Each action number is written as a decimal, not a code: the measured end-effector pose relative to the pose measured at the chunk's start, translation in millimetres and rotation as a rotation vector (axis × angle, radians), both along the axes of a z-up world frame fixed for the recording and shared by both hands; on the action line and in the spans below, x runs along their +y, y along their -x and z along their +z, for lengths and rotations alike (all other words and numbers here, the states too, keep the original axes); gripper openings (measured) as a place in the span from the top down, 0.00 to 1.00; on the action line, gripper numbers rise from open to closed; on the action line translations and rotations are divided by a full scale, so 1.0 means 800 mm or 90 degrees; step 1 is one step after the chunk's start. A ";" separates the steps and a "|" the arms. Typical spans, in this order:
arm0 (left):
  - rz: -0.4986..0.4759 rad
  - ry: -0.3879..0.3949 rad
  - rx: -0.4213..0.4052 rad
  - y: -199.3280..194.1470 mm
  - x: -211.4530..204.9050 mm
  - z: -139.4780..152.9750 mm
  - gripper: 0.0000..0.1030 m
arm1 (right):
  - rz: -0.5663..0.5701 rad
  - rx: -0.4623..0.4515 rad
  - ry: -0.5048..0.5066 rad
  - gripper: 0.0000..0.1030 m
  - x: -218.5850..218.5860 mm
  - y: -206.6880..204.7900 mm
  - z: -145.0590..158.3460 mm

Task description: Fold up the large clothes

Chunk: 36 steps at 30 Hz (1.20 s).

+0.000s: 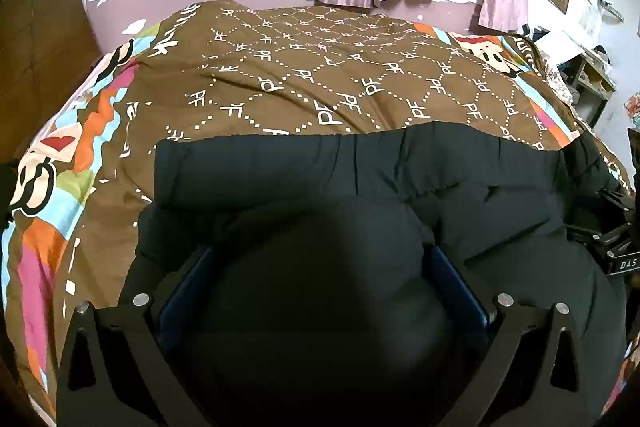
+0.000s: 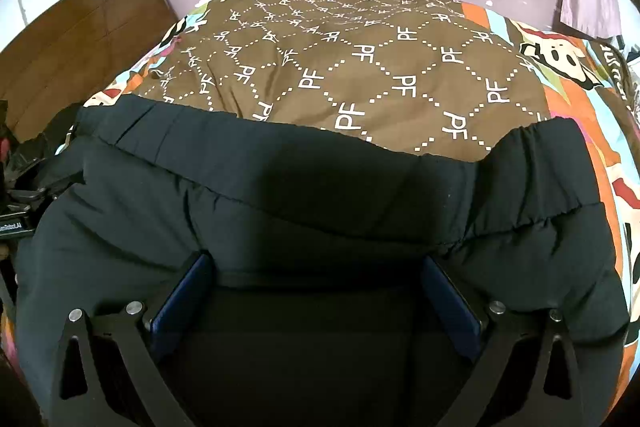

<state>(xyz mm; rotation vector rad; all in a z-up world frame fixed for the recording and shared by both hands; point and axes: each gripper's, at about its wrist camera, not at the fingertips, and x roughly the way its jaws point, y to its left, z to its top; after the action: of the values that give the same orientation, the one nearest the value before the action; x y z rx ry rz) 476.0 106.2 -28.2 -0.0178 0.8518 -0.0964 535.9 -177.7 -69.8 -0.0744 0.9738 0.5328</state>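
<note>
Black jacket [image 1: 360, 179] lying folded on bed quilt [image 1: 320, 75]. Left tool [image 1: 320, 263] and right tool [image 2: 316, 275] both gaping wide, jacket bulging between fingers, grip unclear.

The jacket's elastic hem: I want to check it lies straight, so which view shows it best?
The right wrist view: the black jacket's gathered hem runs nearly edge to edge against the brown quilt. The left wrist view shows the hem too, but smaller, its right end fading into shadow.

We observe even indoor light; heavy fisheye bending with dark corners; the black jacket [image 1: 320, 287] blurs near the lens.
</note>
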 end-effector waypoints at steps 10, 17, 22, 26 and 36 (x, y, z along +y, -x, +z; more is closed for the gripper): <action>-0.001 0.020 -0.042 0.017 0.004 0.001 0.01 | -0.009 -0.043 -0.030 0.00 -0.009 0.017 0.007; 0.005 0.054 -0.092 0.042 0.017 0.020 0.01 | -0.065 -0.130 -0.049 0.00 -0.044 0.054 0.035; 0.025 0.126 -0.119 0.068 0.054 0.043 0.01 | -0.092 -0.144 -0.051 0.00 -0.092 0.069 0.051; 0.040 0.128 -0.091 0.077 0.085 0.048 0.01 | -0.126 -0.164 -0.008 0.00 -0.131 0.079 0.059; 0.043 0.168 -0.009 0.099 0.138 0.021 0.01 | -0.140 0.015 -0.094 0.00 -0.204 0.053 0.009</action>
<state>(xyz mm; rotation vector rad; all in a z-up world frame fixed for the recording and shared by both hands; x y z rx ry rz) 396.6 216.6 -11.8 -0.2933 0.8192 -0.1445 493.9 -340.7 -62.4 0.1704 0.9489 0.4017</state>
